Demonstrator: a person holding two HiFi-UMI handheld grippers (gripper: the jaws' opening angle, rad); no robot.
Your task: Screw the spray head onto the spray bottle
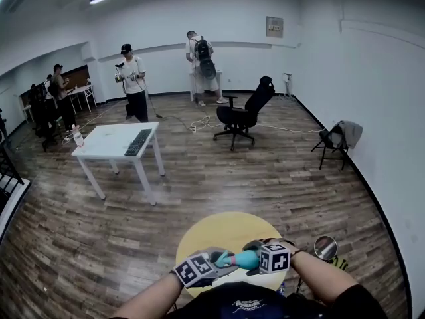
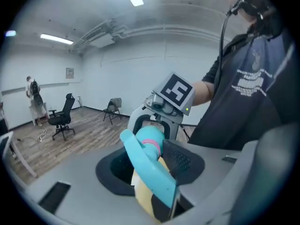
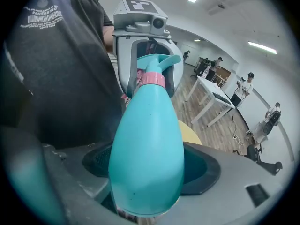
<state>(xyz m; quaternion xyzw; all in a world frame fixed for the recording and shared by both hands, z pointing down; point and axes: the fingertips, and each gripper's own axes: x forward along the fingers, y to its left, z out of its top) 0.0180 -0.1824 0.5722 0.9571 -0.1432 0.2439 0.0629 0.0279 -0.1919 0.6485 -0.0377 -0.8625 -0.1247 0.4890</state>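
A teal spray bottle [image 1: 248, 260] is held level over the yellow round table [image 1: 222, 228], between my two grippers. My right gripper [image 3: 147, 175] is shut on the bottle's wide body [image 3: 147, 144], which fills the right gripper view. The teal spray head [image 2: 149, 165] with its pink collar [image 2: 151, 142] sits on the bottle's neck. My left gripper [image 2: 150, 182] faces it from the other side, with its pads closed on the spray head and the trigger lever lying between the jaws. In the head view the left gripper [image 1: 222, 263] and right gripper [image 1: 255, 261] almost meet.
A white desk [image 1: 109, 141] with a keyboard stands to the far left on the wooden floor. A black office chair [image 1: 242, 115] and a folding chair [image 1: 335, 141] stand further back. Several people are near the far wall. A small round mirror [image 1: 325, 246] is beside the table.
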